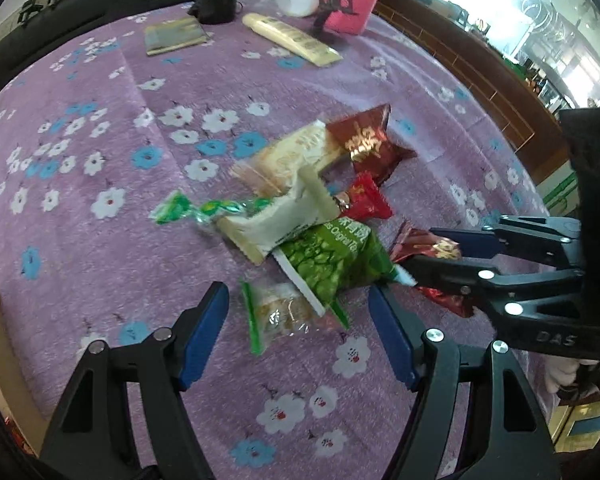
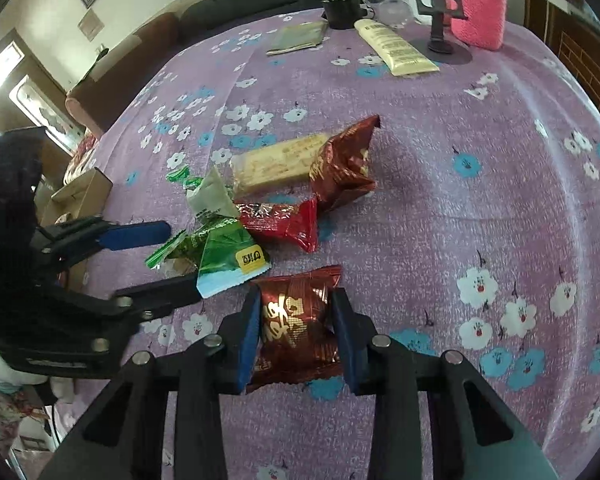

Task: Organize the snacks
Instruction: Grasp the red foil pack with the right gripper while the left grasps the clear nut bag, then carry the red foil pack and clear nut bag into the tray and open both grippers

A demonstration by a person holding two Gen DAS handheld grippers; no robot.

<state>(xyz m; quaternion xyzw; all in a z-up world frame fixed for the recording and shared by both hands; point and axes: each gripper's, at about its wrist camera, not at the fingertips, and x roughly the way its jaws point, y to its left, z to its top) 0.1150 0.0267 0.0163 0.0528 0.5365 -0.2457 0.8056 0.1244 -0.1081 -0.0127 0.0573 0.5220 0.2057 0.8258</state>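
Right wrist view: right gripper [image 2: 296, 330] clamps a dark-red snack packet [image 2: 296, 320]; left gripper [image 1: 296, 332] (jaws spread) hovers over clear-wrapped snack [image 1: 284, 312] on the tablecloth [image 1: 100, 260].

Three red snack packets [image 2: 342, 164], three green ones [image 2: 224, 256], two pale ones [image 2: 278, 162].

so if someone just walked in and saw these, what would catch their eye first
Probably the heap of bright snack packets in green, red and cream in the middle of the purple flowered tablecloth. Next, the right gripper closed around a dark red foil packet at the near edge of the heap, while the left gripper stands open above a clear packet with green ends. At the far end sits a pink knitted container.
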